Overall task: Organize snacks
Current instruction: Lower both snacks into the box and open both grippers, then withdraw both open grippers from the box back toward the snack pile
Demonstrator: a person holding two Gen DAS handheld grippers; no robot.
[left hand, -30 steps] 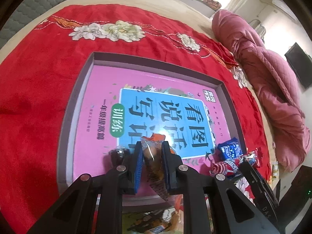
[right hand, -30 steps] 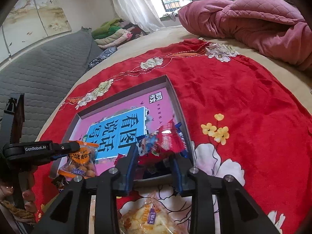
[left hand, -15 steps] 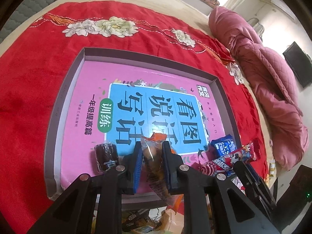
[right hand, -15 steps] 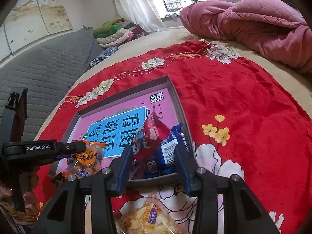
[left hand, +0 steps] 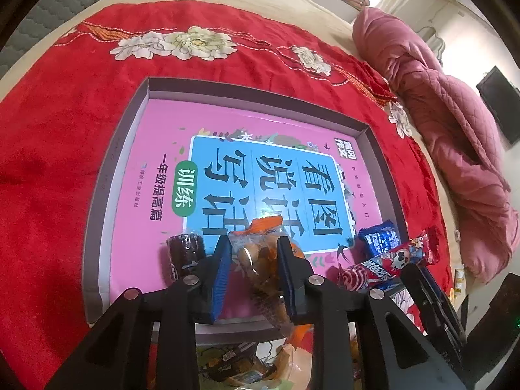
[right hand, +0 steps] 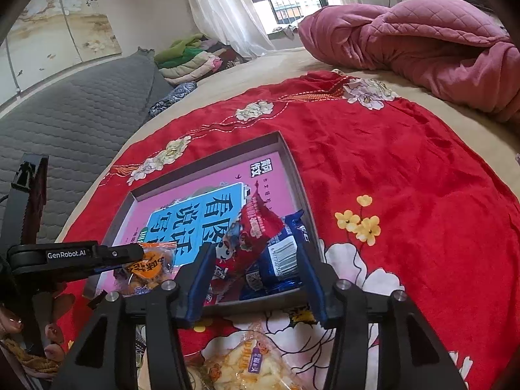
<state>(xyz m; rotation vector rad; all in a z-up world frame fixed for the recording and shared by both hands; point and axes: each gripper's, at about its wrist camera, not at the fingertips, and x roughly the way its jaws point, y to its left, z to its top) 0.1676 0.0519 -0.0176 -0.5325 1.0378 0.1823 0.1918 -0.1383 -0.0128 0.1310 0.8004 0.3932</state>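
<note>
A grey shallow tray [left hand: 107,175] lined with a pink and blue book cover lies on the red cloth. My left gripper [left hand: 253,247] points down at its near edge. Its jaws are opening around an orange and clear snack packet [left hand: 263,227] that rests on the tray, with a gap at the left pad. A small dark packet [left hand: 185,253] lies just left of it. My right gripper [right hand: 255,253] is opening over the tray's near right corner, where a red packet [right hand: 256,224] and a blue packet [right hand: 282,253] lie loose between the pads.
Red flowered cloth [right hand: 406,162] covers the bed. A pink quilt [right hand: 422,39] is heaped at the far right. More snack bags [right hand: 247,367] lie in front of the tray. A grey mat [right hand: 81,113] borders the left. A person's fingers [right hand: 9,321] hold the left gripper.
Both pairs of jaws have spread. The red and blue packets dropped from the right gripper into the tray's corner. The orange packet sits lower between the left pads.
</note>
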